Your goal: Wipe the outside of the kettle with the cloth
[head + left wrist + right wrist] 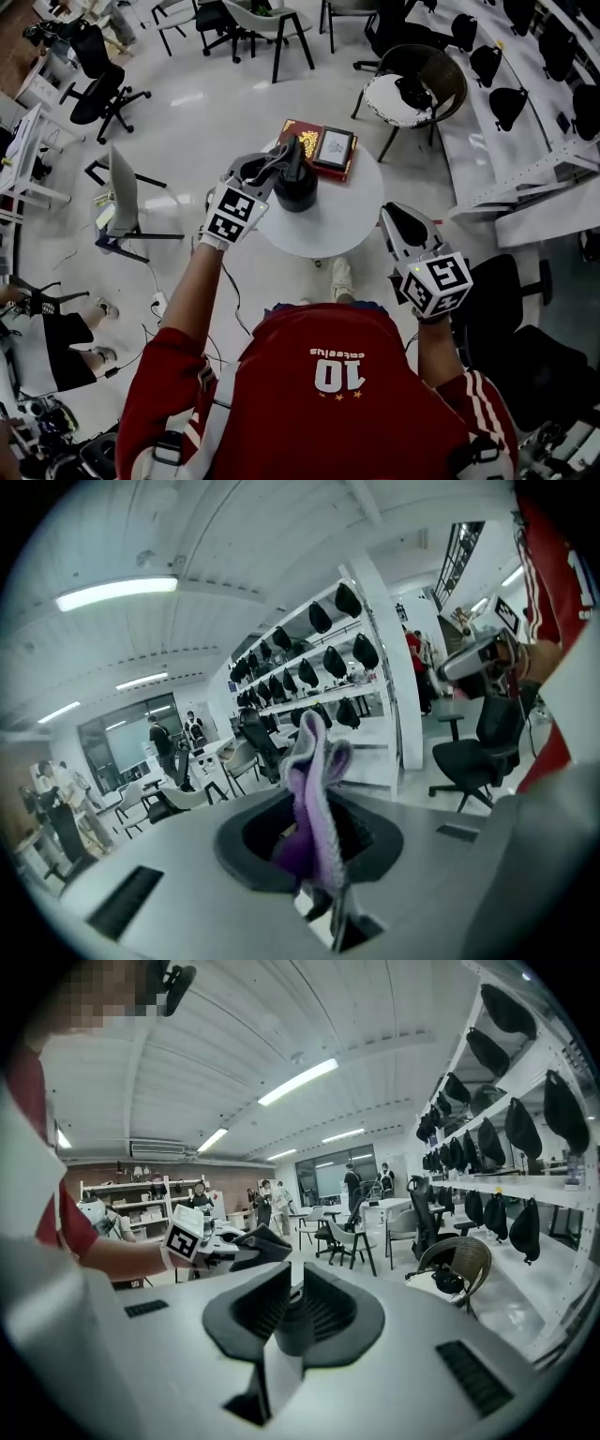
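My right tool (pixel 291 1302) hangs low at my side, off the edge of the table (pixel 352 220). Its jaws are drawn together to a thin slit with nothing between them. My left tool (pixel 277 161) is pinched tight on the purple cloth (pixel 314 799), which stands up from the jaws in a soft, floppy fold. The cloth is light and limp, so I judge it will bunch up unless it is pressed flat against the surface being wiped.

The kettle (pixel 296 187) stands on the round white table, directly under the tip of my left tool. It looks dark, hard and smooth, so it is probably slippery. If it is empty, it may also be light enough to slide or turn under a wipe. I judge the handle at its top is the place to steady it with the free tool.

From overhead I cannot tell whether the cloth touches the kettle, because the tool covers that spot. Neither gripper view shows the kettle at all. I can't make out its spout or lid. Just beyond it lies a flat red book-like thing (pixel 323 148), whose cover I can't read.
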`<action>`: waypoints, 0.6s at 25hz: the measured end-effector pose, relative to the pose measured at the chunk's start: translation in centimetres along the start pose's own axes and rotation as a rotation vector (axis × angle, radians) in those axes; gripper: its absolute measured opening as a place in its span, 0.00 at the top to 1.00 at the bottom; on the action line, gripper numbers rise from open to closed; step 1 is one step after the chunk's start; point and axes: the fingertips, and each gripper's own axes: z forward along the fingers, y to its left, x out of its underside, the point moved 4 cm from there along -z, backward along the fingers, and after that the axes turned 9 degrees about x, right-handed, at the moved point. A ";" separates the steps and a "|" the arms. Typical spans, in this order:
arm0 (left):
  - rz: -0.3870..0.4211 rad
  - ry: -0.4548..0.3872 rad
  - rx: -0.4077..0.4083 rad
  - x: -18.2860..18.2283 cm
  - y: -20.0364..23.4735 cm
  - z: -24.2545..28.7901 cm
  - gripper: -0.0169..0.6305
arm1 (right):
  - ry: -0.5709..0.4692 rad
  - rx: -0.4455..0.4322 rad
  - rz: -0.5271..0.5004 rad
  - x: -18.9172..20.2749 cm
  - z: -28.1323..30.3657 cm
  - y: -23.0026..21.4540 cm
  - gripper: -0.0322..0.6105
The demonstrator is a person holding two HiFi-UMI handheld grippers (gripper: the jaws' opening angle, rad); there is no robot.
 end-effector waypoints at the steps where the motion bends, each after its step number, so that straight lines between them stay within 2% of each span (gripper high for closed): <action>1: 0.014 0.029 0.005 0.5 0.3 0.9 0.88 | -0.001 -0.001 0.002 -0.1 0.3 -0.3 0.87; 6: 0.052 0.146 0.021 2.8 1.6 5.2 0.88 | 0.007 0.001 0.012 -0.2 1.1 -2.3 0.87; 15: 0.014 0.255 0.043 5.9 3.0 10.1 0.88 | 0.050 0.029 0.045 1.3 1.2 -4.8 0.87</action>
